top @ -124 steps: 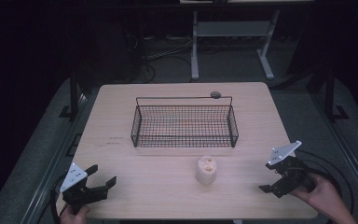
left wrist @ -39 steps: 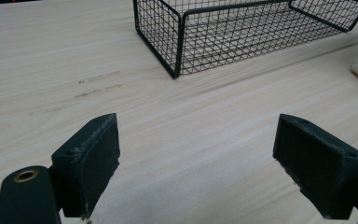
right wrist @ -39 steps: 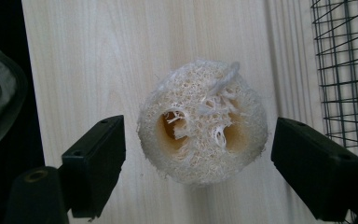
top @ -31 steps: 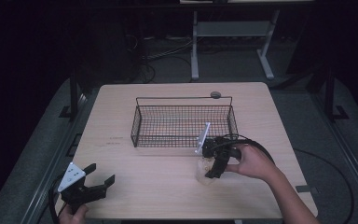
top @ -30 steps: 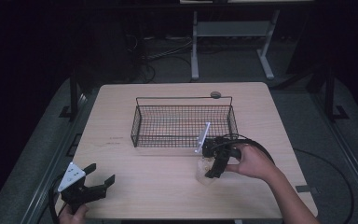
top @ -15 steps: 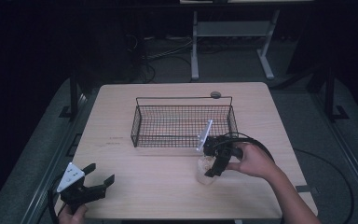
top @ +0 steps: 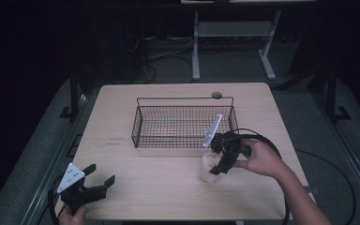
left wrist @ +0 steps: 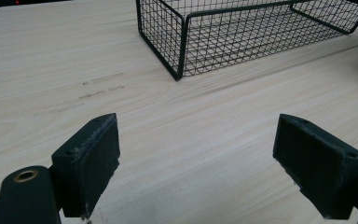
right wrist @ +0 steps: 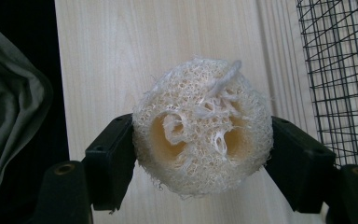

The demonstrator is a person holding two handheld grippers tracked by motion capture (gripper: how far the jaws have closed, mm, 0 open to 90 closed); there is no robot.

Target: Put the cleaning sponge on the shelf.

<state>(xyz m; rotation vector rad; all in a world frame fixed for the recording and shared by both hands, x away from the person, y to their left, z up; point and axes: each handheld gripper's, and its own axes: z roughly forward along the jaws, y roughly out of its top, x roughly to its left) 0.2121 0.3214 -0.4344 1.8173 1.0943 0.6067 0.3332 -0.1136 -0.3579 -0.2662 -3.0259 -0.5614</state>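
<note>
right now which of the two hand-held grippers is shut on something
The right hand-held gripper: its black jaws clamp the pale, fibrous round loofah sponge beside the black wire basket. The left hand-held gripper stands open, holding nothing.

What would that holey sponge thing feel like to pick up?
Probably light: the loofah is an open fibrous web with hollow channels. Likely springy, since it sits clamped between the right gripper pads. Its rough fibres should resist slipping.
</note>
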